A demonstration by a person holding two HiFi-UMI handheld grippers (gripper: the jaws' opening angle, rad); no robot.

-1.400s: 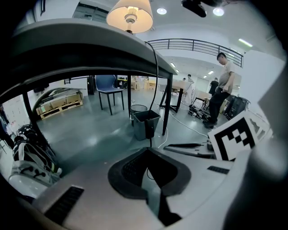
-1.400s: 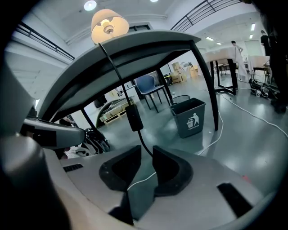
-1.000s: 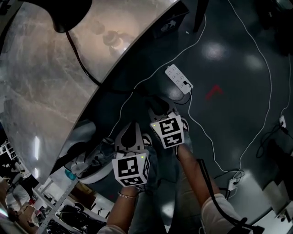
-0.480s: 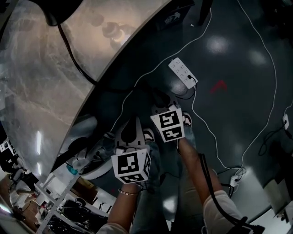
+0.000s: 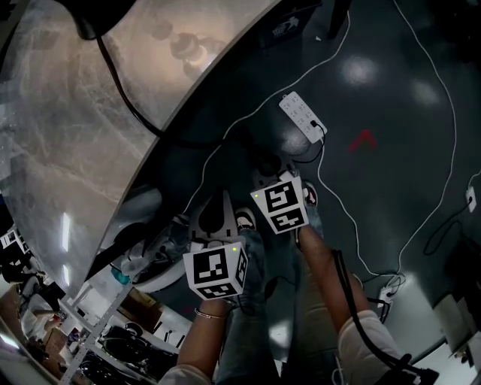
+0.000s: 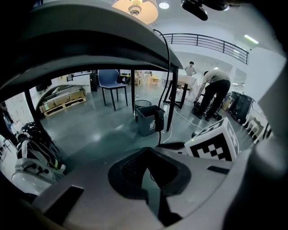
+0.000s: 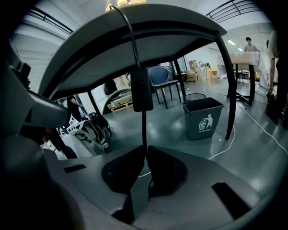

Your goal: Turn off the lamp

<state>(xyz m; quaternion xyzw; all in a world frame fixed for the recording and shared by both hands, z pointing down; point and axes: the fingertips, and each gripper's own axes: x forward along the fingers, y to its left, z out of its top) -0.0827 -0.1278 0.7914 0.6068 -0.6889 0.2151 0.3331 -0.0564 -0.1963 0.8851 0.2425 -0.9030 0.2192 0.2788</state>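
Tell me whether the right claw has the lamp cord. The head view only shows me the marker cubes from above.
Observer: Yes. The right claw has just been closing, and it now pinches the cord hanging from the table edge.
Operator: Where's the switch?
Observer: The black switch sits on that same cord, farther up beyond the claw tips and not inside the grip.
Operator: Is the lamp off?
Observer: No. In the left gripper view the lamp is glowing under its shade.
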